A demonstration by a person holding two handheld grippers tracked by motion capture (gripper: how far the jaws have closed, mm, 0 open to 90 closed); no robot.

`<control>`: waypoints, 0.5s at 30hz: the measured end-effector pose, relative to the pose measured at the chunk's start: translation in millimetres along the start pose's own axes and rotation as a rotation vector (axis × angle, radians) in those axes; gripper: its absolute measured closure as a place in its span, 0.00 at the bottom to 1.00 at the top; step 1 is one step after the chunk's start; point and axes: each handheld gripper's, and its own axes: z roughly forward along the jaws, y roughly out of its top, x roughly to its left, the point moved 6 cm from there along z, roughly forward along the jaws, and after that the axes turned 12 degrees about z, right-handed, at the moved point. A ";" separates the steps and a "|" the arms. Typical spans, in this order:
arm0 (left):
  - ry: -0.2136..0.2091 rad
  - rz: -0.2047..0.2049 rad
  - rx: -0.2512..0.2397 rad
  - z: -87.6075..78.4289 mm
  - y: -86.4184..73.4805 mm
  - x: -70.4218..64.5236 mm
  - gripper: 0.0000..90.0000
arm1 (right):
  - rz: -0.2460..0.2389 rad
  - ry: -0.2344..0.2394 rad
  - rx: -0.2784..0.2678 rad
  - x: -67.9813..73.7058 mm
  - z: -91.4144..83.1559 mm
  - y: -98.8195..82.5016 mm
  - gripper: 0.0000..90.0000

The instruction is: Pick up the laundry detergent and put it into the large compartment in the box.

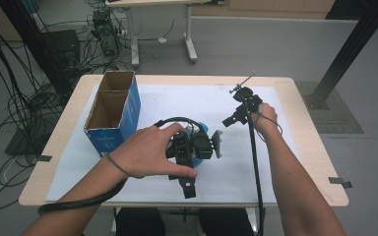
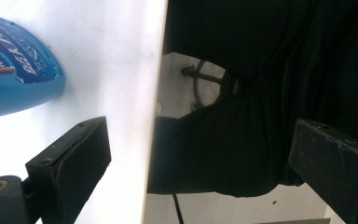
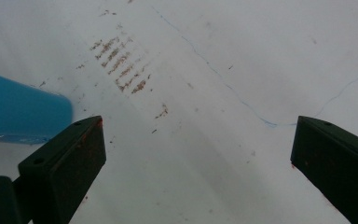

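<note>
Now | left tongs [image 2: 200, 154] agape, empty | right tongs [image 3: 198, 158] agape, empty | blue bottle [image 2: 14, 65] half-hidden

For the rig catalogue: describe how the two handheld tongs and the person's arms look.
Both tongs, left and right, are black, boxy units ending in flat rectangular pads, the right's flecked with reddish marks. A ribbed black cable trails from the left one, a smooth black one from the right. Forearms are bare, with a thin dark band on the left wrist.
</note>
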 end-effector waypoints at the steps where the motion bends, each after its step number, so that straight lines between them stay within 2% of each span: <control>1: -0.001 0.000 -0.001 0.1 -0.2 0.2 0.06 | 0.001 -0.002 0.000 0.0 -0.3 0.0 0.04; 15: -0.006 -0.009 -0.003 -0.7 -2.2 0.0 0.06 | -0.003 -0.008 -0.001 -0.1 -0.3 0.2 0.04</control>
